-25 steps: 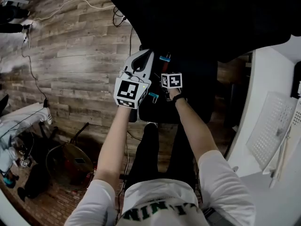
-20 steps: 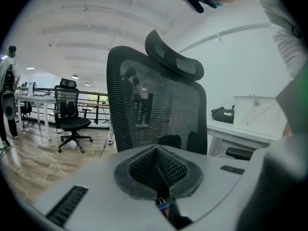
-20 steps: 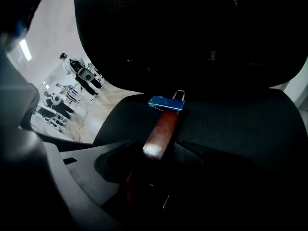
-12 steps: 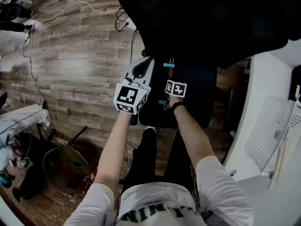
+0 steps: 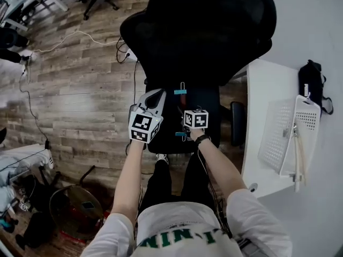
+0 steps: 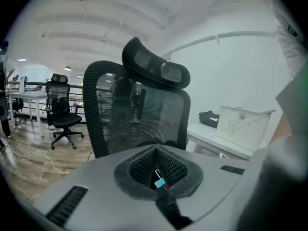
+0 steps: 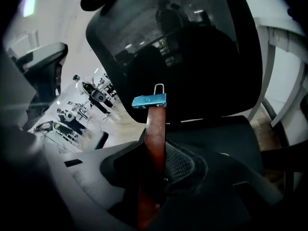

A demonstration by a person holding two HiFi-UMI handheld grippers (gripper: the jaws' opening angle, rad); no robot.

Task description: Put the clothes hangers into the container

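Right fingers [image 7: 185, 170]: just closed, clamped along hanger [image 7: 155, 129], teal clip [image 7: 149, 100] ahead, ready for carrying.
Left fingers [image 6: 144, 170]: together, idle alongside.
Container [image 5: 278, 138]: well right of fingers, on tabletop [image 5: 262, 90].

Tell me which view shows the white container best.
The head view: the white perforated container is whole, seen from above, on the white table. The left gripper view shows it small and side-on, far off. The right gripper view leaves it out.

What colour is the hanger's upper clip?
The clip is light blue; the right gripper view shows it best.
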